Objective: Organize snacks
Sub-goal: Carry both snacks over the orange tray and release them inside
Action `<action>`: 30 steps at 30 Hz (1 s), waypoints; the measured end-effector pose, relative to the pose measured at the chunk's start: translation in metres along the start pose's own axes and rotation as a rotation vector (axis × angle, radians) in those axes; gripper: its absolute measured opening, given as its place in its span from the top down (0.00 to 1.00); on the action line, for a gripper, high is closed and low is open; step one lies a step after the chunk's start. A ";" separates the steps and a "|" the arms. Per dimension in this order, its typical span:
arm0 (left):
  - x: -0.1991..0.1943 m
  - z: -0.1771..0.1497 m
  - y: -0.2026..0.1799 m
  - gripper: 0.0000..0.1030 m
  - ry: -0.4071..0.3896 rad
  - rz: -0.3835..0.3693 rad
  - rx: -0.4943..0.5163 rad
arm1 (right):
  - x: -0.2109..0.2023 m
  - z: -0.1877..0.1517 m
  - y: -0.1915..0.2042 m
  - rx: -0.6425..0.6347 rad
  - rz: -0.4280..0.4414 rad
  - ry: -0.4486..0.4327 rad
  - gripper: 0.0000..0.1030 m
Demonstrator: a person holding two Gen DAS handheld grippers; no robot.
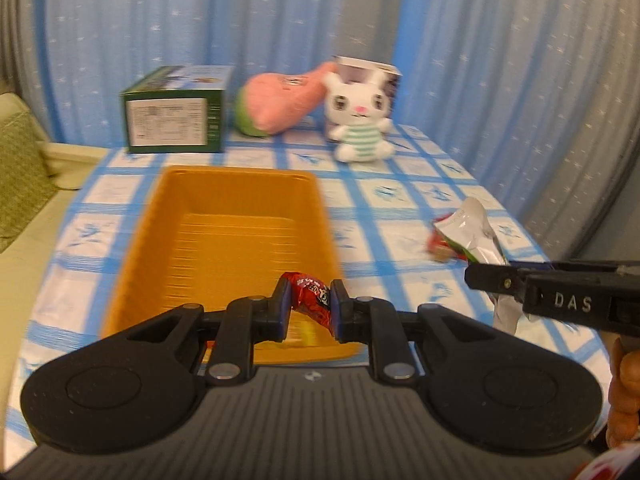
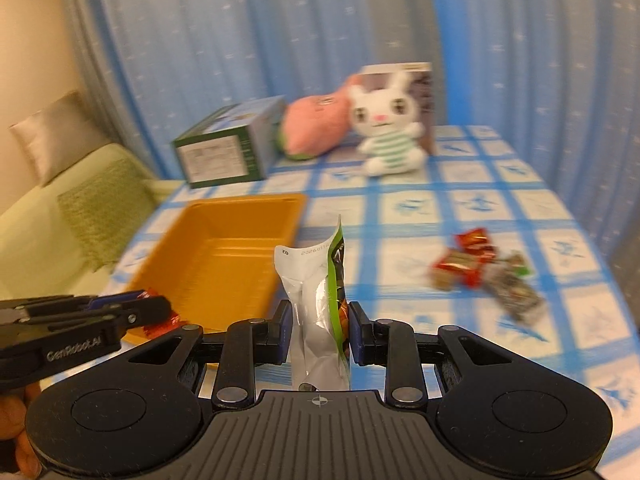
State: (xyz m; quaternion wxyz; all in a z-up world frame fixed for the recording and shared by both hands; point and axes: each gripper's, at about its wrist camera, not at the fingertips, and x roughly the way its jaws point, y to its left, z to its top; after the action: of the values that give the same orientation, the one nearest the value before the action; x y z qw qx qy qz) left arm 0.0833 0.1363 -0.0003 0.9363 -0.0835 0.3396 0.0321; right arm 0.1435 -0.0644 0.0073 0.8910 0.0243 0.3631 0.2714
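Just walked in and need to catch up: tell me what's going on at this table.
A person is sorting snacks with a handheld gripper in each hand. The left gripper is shut on a small red foil snack packet, held over the near end of the orange plastic bin, which looks empty. The right gripper is shut on a silver and green snack pouch, held upright beside the bin. A few more red-wrapped snacks lie loose on the blue-checked tablecloth.

At the desk's far edge we see a green box (image 1: 176,120), a pink plush (image 1: 280,104) and a white bunny (image 1: 360,120).
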 end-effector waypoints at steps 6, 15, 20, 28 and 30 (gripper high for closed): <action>0.003 0.006 0.045 0.83 0.008 0.052 -0.023 | 0.033 0.004 0.038 -0.043 0.062 0.035 0.72; 0.025 0.009 0.084 0.83 0.039 0.083 -0.034 | 0.074 0.010 0.059 -0.033 0.099 0.081 0.72; 0.037 0.009 0.091 0.82 0.055 0.079 -0.035 | 0.089 0.012 0.066 -0.040 0.102 0.096 0.72; 0.047 0.006 0.099 0.71 0.077 0.091 -0.057 | 0.100 0.012 0.072 -0.043 0.100 0.103 0.72; 0.045 0.005 0.101 0.71 0.074 0.091 -0.064 | 0.101 0.012 0.073 -0.045 0.100 0.105 0.72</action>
State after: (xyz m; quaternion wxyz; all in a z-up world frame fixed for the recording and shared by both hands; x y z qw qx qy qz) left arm 0.1089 0.2370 -0.0386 0.9175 -0.0989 0.3762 0.0825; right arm 0.1768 0.0504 -0.0307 0.8564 0.0081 0.4015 0.3244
